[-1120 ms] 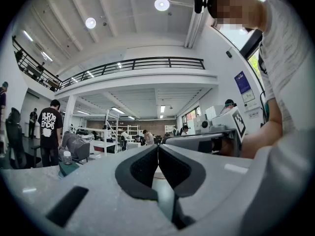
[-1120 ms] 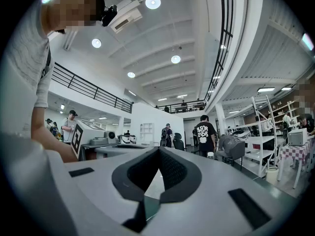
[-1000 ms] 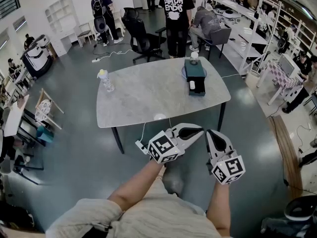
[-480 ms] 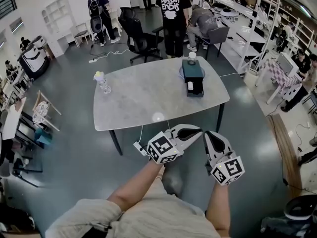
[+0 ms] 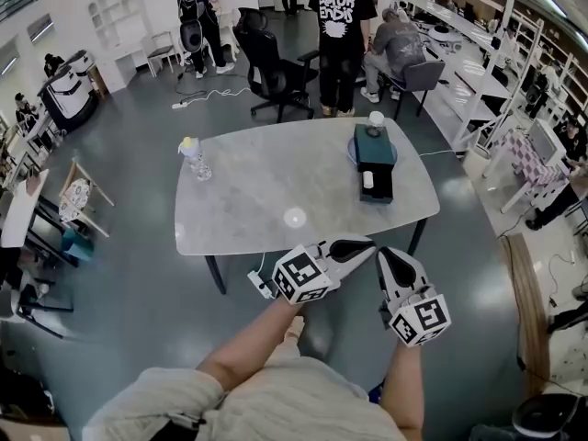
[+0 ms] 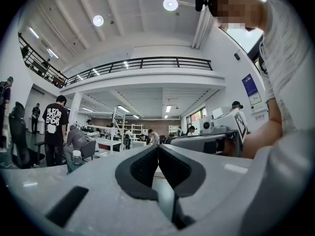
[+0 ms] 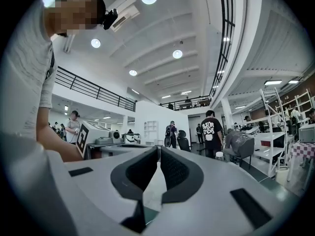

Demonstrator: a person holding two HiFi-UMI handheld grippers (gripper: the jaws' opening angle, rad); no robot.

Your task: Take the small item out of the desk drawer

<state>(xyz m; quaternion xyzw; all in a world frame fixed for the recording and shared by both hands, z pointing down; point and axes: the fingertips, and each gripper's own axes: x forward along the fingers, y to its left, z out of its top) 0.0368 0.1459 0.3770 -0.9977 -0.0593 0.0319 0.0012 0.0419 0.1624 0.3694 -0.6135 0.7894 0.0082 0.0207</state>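
Left gripper [image 5: 369, 243] and right gripper [image 5: 385, 253] at 6 o'clock, close to the body, jaws of each pressed together on nothing, same as a second ago; table [image 5: 276, 200] now sits slightly nearer in the head view, so the approach seems under way. Desk drawer [image 5: 374, 159] at 1 o'clock on the table's far side, apparently pulled open, small white item [image 5: 368, 180] lying in it; no reach begun, and the jaws must spread first.

black T-shirt [image 5: 342, 12] back: white print "BEFOR / ENDIS", last letters uncertain. blue wall poster [image 6: 249, 85]: print too small. Nothing else legible.
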